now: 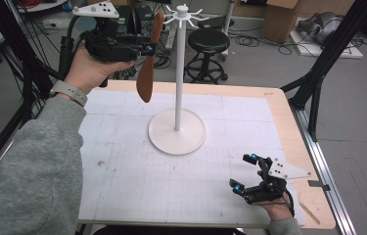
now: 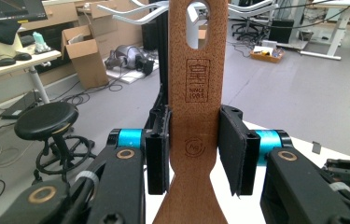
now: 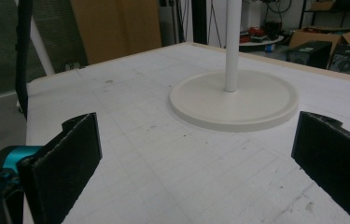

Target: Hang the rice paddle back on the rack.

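Work in hand: you are hanging the wooden spatula (image 2: 193, 107) on the white hook stand (image 1: 178, 73).
Left gripper (image 1: 148, 49): its jaws are clenched on the spatula's handle, one pad on each flat edge, low on the neck where it starts to widen toward the blade.
Spatula: it stands upright between your jaws, hanging hole (image 2: 197, 24) well above the pads, blade below them and clear of the desk (image 1: 122, 166).
Done so far: by the look of it the spatula is lifted and carried up to the height of the hooks (image 1: 195, 15), its top end just beside the stand's crown.
Left to do: the hole is not yet on a prong; you must thread it over one, let the weight settle, then release and draw back.
Right gripper (image 1: 243, 172): its jaws are spread wide with nothing between them; it rests low on the near part of the desk, the stand's base (image 3: 234, 100) ahead of them.
Edges: the prongs are thin and splayed, so the handle's top could knock one aside of the hole.
Open room: the air on your jaws' near side is free for backing off; the pole lies beyond the blade, near but apart.
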